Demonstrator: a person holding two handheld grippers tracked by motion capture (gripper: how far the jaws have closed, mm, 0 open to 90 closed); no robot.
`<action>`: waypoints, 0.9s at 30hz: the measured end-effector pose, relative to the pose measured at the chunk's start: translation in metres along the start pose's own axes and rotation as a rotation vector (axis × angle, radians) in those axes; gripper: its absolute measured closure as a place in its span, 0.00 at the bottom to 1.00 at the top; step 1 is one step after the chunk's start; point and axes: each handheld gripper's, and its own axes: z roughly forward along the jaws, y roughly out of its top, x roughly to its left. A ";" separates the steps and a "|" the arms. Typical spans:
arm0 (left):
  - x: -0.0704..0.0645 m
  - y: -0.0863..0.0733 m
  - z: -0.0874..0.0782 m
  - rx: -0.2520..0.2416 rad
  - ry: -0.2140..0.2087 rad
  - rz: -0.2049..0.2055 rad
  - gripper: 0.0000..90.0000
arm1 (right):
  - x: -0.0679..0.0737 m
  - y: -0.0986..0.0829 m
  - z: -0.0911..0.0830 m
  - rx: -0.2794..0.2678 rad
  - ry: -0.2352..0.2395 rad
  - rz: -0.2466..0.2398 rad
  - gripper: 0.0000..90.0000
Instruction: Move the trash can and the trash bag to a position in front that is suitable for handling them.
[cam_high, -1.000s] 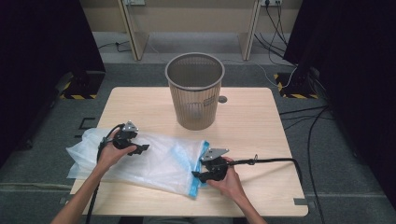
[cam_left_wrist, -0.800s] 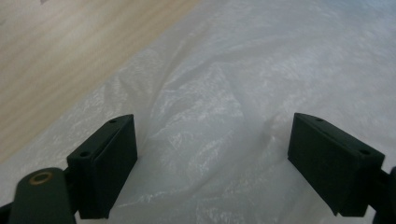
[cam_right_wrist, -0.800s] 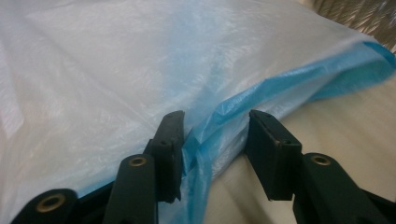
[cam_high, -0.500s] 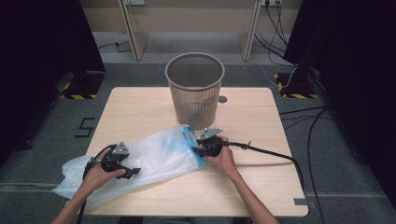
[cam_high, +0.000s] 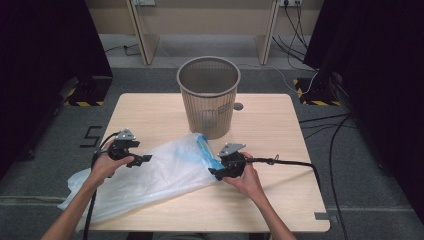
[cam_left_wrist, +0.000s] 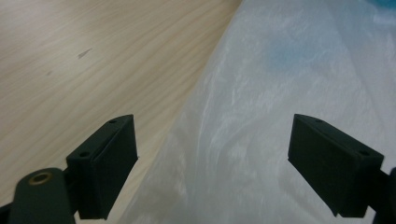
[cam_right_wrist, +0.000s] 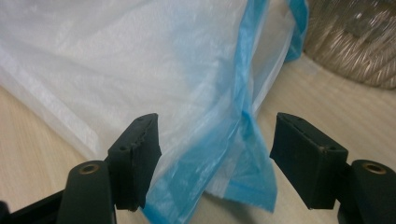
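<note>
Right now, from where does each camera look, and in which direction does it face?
High view: sits above the person's side, looks forward and down on the table, mesh bin and plastic bag; both forearms, left hand-held gripper and right hand-held gripper show.
Left gripper view: rides the left hand-held gripper, looks along its open jaws at the bag's white film and bare wood.
Right gripper view: rides the right hand-held gripper, faces the bag's blue band between its open jaws, bin beyond.
All three share the bag.

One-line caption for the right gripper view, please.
Open right gripper poised over the blue-edged mouth of a clear plastic bag on the table, mesh bin behind.
</note>
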 end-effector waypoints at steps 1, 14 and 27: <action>-0.001 0.002 0.006 -0.004 -0.004 0.018 0.17 | 0.001 -0.002 0.001 0.008 -0.006 -0.004 0.35; -0.005 0.012 0.053 0.024 -0.041 0.107 0.43 | 0.005 -0.004 -0.013 -0.027 -0.001 -0.013 0.35; 0.025 -0.018 0.008 0.055 0.197 0.043 0.99 | 0.002 -0.005 -0.024 -0.030 -0.017 -0.056 0.36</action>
